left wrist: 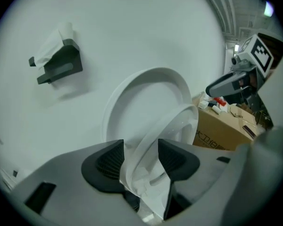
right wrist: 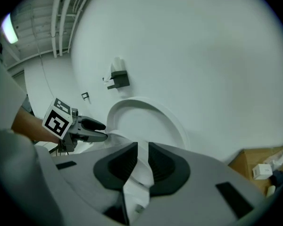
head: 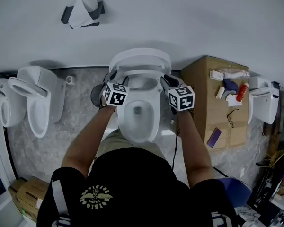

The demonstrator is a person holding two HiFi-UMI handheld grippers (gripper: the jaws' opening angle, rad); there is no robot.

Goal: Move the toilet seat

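The white toilet [head: 139,115] stands against the wall in the head view, with its lid [head: 140,56] upright. The toilet seat [head: 141,73] is tilted up off the bowl. My left gripper [head: 114,76] grips the seat's left rim and my right gripper [head: 165,79] its right rim. In the left gripper view the thick seat ring [left wrist: 172,126] runs between the jaws of my left gripper [left wrist: 140,160], whose pads press on it. In the right gripper view my right gripper [right wrist: 142,164] is shut on the seat's thin edge [right wrist: 142,172], with the lid [right wrist: 146,119] behind.
A cardboard box [head: 213,98] with small items on top stands right of the toilet. A second toilet [head: 38,100] stands at the left. A paper holder [head: 83,11] hangs on the wall above. More boxes [head: 26,193] lie at the lower left.
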